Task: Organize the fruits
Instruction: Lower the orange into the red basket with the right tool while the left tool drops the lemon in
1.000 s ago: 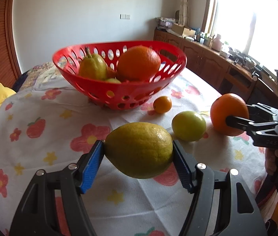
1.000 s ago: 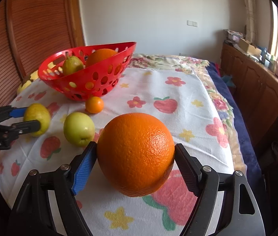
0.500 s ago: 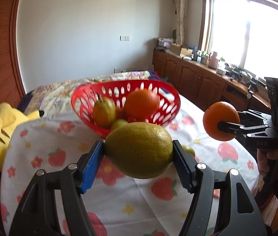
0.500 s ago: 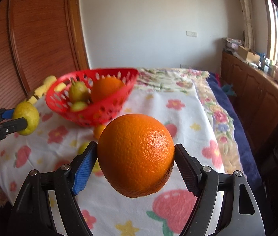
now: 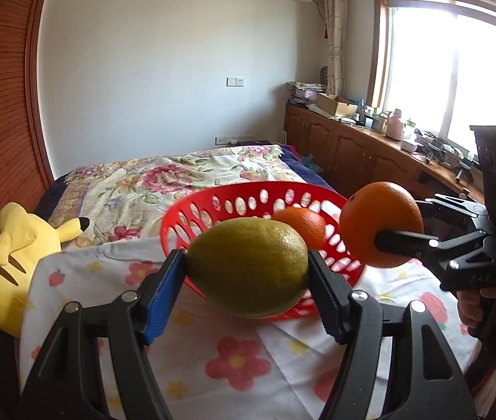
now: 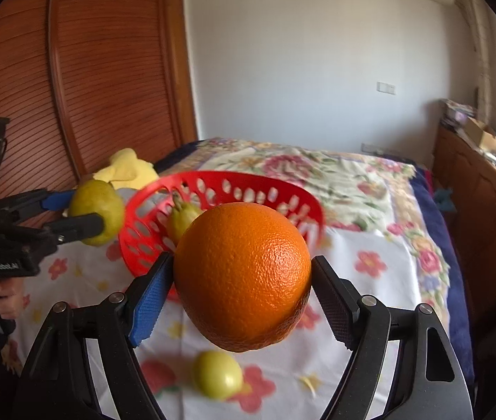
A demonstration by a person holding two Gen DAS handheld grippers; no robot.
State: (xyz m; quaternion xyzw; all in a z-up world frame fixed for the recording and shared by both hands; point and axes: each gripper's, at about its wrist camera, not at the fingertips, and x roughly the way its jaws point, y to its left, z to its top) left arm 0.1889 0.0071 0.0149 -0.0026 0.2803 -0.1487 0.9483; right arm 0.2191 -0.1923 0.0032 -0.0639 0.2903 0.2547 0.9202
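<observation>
Bright daylight, blown-out window (image 5: 447, 70) glare, fisheye-curved edges, motion-blurred cloth (image 6: 370, 266)

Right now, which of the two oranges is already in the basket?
The smaller-looking round orange lying inside the red perforated plastic basket. The other large orange is clamped in the right tongs, held in the air beside the basket.

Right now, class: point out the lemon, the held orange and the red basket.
lemon (image 5: 248, 267), left wrist view, middle of its rind
held orange (image 6: 242, 274), right wrist view, front of peel
red basket (image 5: 248, 192), left wrist view, far rim
</observation>
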